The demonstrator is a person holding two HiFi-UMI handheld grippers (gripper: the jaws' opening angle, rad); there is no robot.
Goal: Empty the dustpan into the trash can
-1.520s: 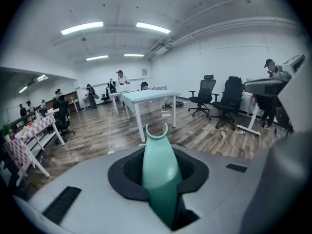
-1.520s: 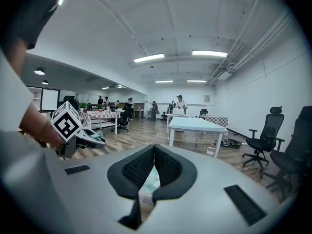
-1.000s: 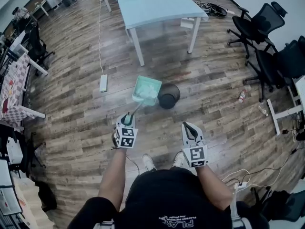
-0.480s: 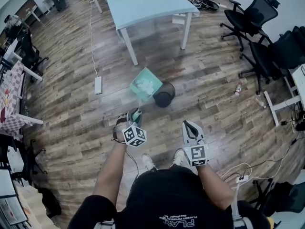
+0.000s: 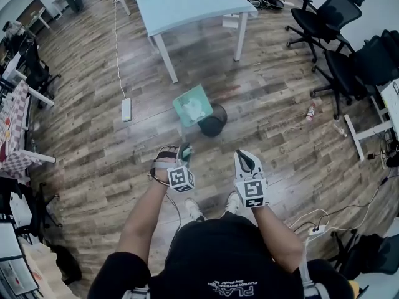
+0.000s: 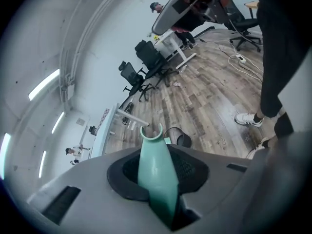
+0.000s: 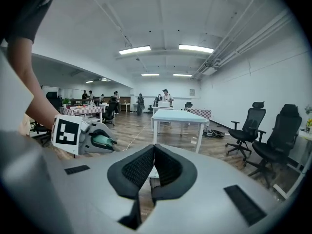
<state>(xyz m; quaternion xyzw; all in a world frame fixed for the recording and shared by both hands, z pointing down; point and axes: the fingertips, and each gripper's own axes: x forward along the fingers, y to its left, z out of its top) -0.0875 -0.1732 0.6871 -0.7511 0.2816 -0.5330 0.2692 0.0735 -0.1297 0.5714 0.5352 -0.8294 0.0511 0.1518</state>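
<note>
The black trash can (image 5: 212, 123) stands on the wood floor, and the teal dustpan (image 5: 192, 104) hangs tilted at its left rim, the pan's lower edge overlapping the can's opening, with pale scraps showing on the pan's face. The left gripper (image 5: 183, 152), nearer the person than the can and a little to its left, has its jaws clamped narrowly on the dustpan handle (image 6: 155, 172), which runs out between the black pads toward the can (image 6: 178, 138). The right gripper (image 5: 244, 159) hangs on the near side of the can, slightly to its right and well apart from it; its jaws (image 7: 153, 167) are pressed together with nothing between them. Beyond the can stands a pale table (image 5: 187, 2), and to the can's left a white power strip (image 5: 126, 109) lies on the floor.
</note>
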